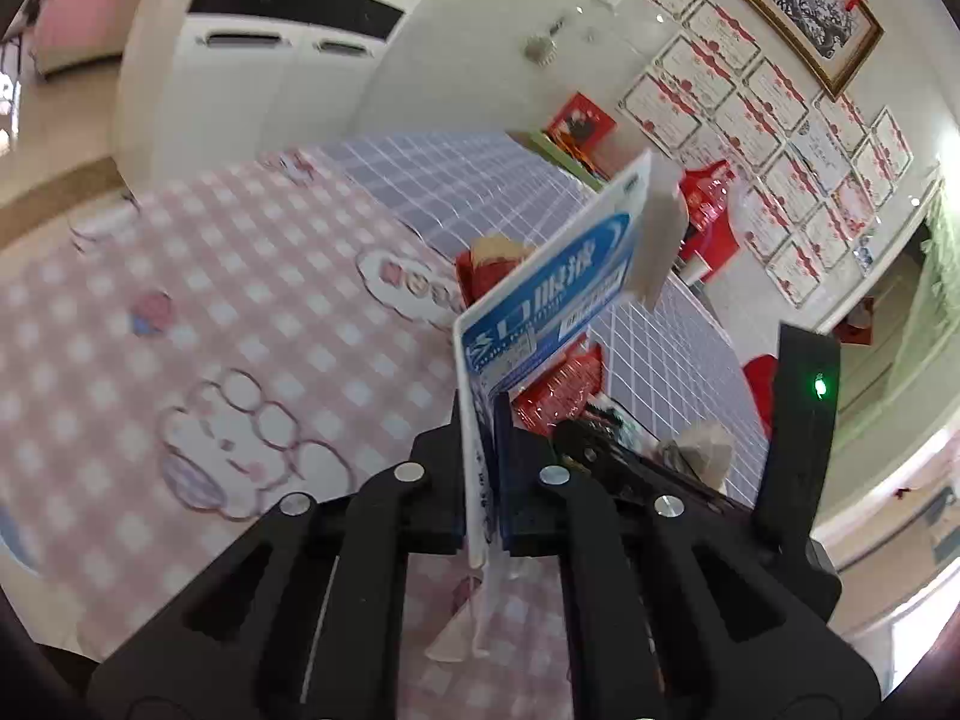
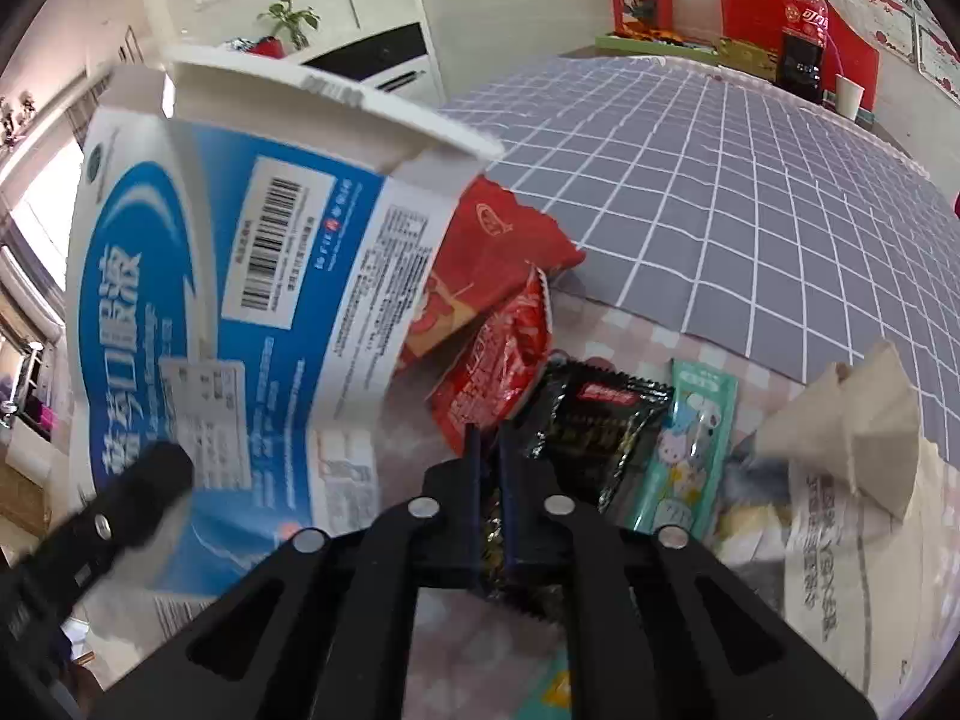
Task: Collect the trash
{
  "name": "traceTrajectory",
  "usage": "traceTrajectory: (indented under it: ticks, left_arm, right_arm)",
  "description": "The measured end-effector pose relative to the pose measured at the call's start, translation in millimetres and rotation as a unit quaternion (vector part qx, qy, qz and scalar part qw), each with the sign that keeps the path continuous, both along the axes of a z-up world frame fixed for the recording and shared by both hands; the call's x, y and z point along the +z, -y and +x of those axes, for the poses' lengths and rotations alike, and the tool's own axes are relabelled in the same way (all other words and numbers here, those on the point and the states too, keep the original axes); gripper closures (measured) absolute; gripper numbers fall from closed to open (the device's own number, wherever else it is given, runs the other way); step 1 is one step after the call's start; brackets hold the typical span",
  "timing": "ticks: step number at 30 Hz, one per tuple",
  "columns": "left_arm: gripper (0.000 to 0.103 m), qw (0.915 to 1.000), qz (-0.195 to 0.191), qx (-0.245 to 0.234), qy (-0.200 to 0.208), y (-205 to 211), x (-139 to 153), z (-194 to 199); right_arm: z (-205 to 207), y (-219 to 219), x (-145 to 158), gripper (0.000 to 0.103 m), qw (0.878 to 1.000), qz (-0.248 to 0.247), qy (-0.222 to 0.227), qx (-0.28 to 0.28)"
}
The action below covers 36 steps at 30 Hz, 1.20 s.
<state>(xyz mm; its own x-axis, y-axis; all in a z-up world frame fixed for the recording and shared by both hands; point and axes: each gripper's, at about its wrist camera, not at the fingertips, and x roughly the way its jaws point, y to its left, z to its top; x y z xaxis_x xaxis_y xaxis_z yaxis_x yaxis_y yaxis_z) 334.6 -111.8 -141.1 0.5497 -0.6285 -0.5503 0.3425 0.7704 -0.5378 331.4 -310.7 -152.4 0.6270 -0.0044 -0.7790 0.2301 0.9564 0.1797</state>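
1. Fingers of the left gripper [image 1: 487,468] are clenched on the edge of a blue and white medicine box [image 1: 540,294], low in the middle of the left wrist view.
2. Right gripper [image 2: 489,492] fingers are squeezed on a black snack wrapper [image 2: 594,426].
3. Still on the worktop [image 2: 624,330]: red wrappers [image 2: 498,360], a green toothbrush pack [image 2: 690,438] and crumpled paper [image 2: 864,438].
4. No trash bin shows, so most of the job looks left.

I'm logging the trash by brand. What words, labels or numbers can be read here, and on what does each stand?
"口服液": flattened blue-and-white box, in large characters.
Barcode label on that box: digits too small to read.
Cola bottle: red label, script too small to read.
Black wrapper: red label blurred.
Printed paper bag: characters blurred.
Wall certificates: unreadable.
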Motion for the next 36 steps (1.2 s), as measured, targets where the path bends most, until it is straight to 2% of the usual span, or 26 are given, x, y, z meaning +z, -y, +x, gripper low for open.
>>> traceTrajectory:
  ticks: [8, 11, 16, 18, 21, 22, 23, 25, 28, 34, 36]
  left_arm:
    - [0.097, 0.9970, 0.027, 0.064, 0.034, -39, 20, -23]
    - [0.097, 0.9923, 0.051, 0.099, 0.052, -58, 26, -34]
    - [0.097, 0.9839, 0.088, 0.144, 0.058, -82, 29, -43]
    - [0.097, 0.9805, 0.097, 0.161, 0.059, -91, 27, -47]
    - [0.097, 0.9778, 0.105, 0.171, 0.061, -97, 27, -48]
    - [0.097, 0.9766, 0.110, 0.173, 0.064, -98, 26, -48]
    - [0.097, 0.9760, 0.109, 0.176, 0.067, -99, 26, -48]
    - [0.097, 0.9753, 0.107, 0.181, 0.068, -101, 24, -48]
    - [0.097, 0.9737, 0.107, 0.187, 0.075, -99, 25, -45]
    - [0.097, 0.9712, 0.095, 0.204, 0.078, -106, 22, -36]
    - [0.097, 0.9697, 0.095, 0.211, 0.080, -109, 21, -34]
  right_arm:
    - [-32, -28, 14, 0.100, 0.999, 0.004, 0.016, 0.046]
    - [-44, -42, 17, 0.101, 0.997, 0.023, 0.021, 0.072]
    - [-60, -72, 21, 0.101, 0.992, 0.038, 0.019, 0.118]
    - [-64, -85, 22, 0.100, 0.990, 0.039, 0.019, 0.132]
    - [-63, -96, 20, 0.099, 0.991, 0.014, 0.019, 0.129]
    - [-61, -97, 18, 0.092, 0.991, 0.018, 0.017, 0.128]
    - [-59, -98, 16, 0.075, 0.992, 0.019, 0.015, 0.123]
    - [-55, -98, 11, 0.059, 0.995, -0.001, 0.018, 0.098]
    - [-47, -94, 6, 0.058, 0.996, 0.006, 0.022, 0.085]
    - [-23, -97, 1, 0.046, 0.996, 0.002, 0.025, 0.088]
    - [-14, -97, 0, 0.045, 0.996, 0.002, 0.027, 0.082]
